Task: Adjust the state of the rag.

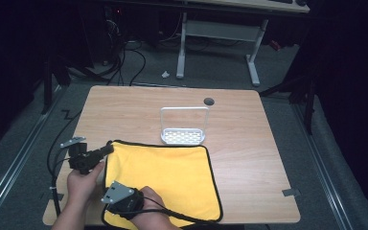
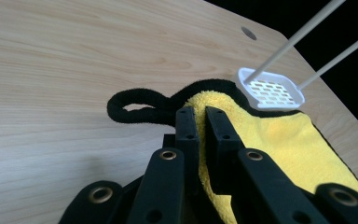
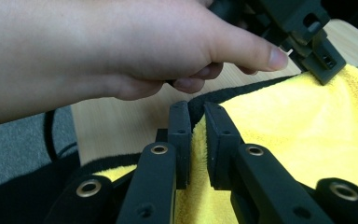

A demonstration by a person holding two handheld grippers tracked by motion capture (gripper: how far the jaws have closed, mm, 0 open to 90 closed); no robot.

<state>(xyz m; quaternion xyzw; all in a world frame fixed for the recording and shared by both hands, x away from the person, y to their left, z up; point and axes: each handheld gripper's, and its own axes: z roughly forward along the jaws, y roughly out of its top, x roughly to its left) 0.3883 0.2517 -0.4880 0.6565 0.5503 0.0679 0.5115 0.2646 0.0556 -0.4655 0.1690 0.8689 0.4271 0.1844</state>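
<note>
A yellow cloth (image 1: 165, 175) with black trim lies flat on the wooden table (image 1: 249, 143). My left gripper (image 1: 108, 149) is at the cloth's far left corner. In the left gripper view its jaws (image 2: 199, 113) are shut on the cloth's edge (image 2: 270, 140), beside the black hanging loop (image 2: 129, 109). My right gripper (image 1: 110, 207) is at the near left corner, under a hand. Its jaws (image 3: 196, 109) are shut on the trimmed edge of the cloth (image 3: 307, 121). The other hand (image 3: 121, 46) and the left gripper (image 3: 318, 52) sit just beyond.
A white perforated tray with a tall wire handle (image 1: 183, 135) stands just past the cloth's far edge, also seen as the white tray (image 2: 271, 91). A round hole (image 1: 209, 101) is in the table's far side. Cables (image 1: 57, 148) trail off the left edge.
</note>
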